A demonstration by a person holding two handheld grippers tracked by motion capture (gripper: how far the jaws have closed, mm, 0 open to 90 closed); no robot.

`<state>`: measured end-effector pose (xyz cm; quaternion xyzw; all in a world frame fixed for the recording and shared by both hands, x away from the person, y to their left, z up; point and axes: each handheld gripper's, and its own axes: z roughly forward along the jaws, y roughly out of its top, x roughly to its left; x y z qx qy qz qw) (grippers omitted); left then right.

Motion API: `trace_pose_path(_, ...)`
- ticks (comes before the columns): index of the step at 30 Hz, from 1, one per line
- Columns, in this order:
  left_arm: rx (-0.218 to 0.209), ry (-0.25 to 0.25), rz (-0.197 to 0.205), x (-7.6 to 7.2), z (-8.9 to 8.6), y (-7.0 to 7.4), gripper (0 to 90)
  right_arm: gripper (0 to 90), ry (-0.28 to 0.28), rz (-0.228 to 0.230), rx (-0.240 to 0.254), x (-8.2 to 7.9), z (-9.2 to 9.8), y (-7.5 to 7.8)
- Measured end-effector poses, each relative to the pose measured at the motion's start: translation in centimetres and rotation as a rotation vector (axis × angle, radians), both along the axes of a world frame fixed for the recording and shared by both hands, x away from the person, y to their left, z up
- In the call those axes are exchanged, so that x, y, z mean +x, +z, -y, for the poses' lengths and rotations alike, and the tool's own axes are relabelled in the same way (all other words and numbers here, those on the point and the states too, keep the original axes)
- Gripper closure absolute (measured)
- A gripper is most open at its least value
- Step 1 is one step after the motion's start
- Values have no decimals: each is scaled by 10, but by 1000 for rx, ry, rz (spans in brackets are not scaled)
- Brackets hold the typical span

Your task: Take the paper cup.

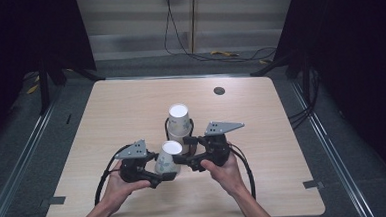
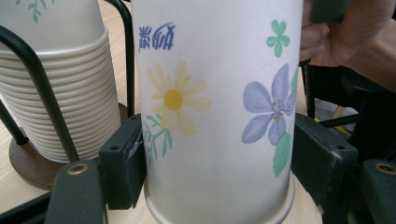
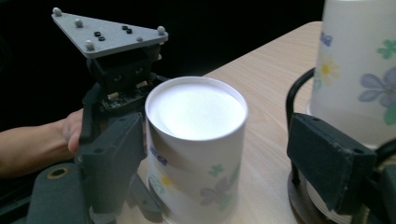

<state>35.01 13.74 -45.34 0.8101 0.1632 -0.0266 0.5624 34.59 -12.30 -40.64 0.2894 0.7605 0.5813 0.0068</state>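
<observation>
The paper cup (image 1: 167,159) sits upside down at the centre of the high view, just below the stack of cups (image 1: 178,121) on its wire-and-wood holder (image 1: 168,126). The left gripper (image 1: 162,176) has it clamped; in the left gripper view both pads press the flowered wall of the cup (image 2: 217,112), low near its rim. The right gripper (image 1: 188,150) comes in from the right of the frame with jaws spread wide. In the right gripper view the cup (image 3: 196,149) stands between them, one pad right beside its wall, the far pad clear.

What could go wrong? A thin paper wall dents easily, so a hard squeeze from both sides could crush it. The stack (image 3: 359,70) is just beside the right gripper's far jaw, and a careless swing could knock the holder across the bench (image 1: 261,115). If the left gripper lets go early, the cup may tip.
</observation>
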Motion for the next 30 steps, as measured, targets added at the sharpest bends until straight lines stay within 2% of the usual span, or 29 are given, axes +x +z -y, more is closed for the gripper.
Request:
trace_pose_path(2, -18, -6, -4, 1, 0, 1, 273, 182, -3, -6, 0, 0, 3, 0)
trace_pose_path(4, -16, -7, -2, 2, -1, 4, 276, 173, -20, -7, -1, -1, 7, 1)
trace_pose_path(6, -21, -2, -16, 3, -3, 4, 277, 176, -8, -9, -3, -3, 9, 1)
trace_pose_path(9, 26, 13, -5, 4, -5, 6, 280, 247, 25, -20, -3, -3, 13, 1)
trace_pose_path(11, 87, 20, 4, 4, -5, 7, 280, 227, 21, -20, -9, -3, 14, 1)
trace_pose_path(12, 104, 17, 13, 4, -5, 7, 279, 225, 26, -21, -15, -3, 14, 1)
trace_pose_path(16, 123, 7, 23, 4, -5, 10, 277, 213, 34, -21, -56, -2, 15, 1)
trace_pose_path(18, 123, 6, 21, 4, -6, 10, 277, 212, 41, -31, -74, -1, 17, -1)
trace_pose_path(19, 129, 7, 24, 4, -5, 10, 278, 213, 47, -56, -85, 0, 18, -3)
trace_pose_path(21, 131, 15, -6, 6, -5, 8, 278, 214, 53, -65, -93, 1, 19, -4)
trace_pose_path(22, 138, 19, -7, 6, -4, 8, 278, 214, 48, -67, -103, 2, 19, -4)
trace_pose_path(25, 161, 13, 1, 4, -1, 9, 279, 216, 51, -72, -119, 2, 20, -4)
trace_pose_path(30, 232, 2, 43, 2, 4, 13, 282, 201, 77, -70, -153, 2, 22, -5)
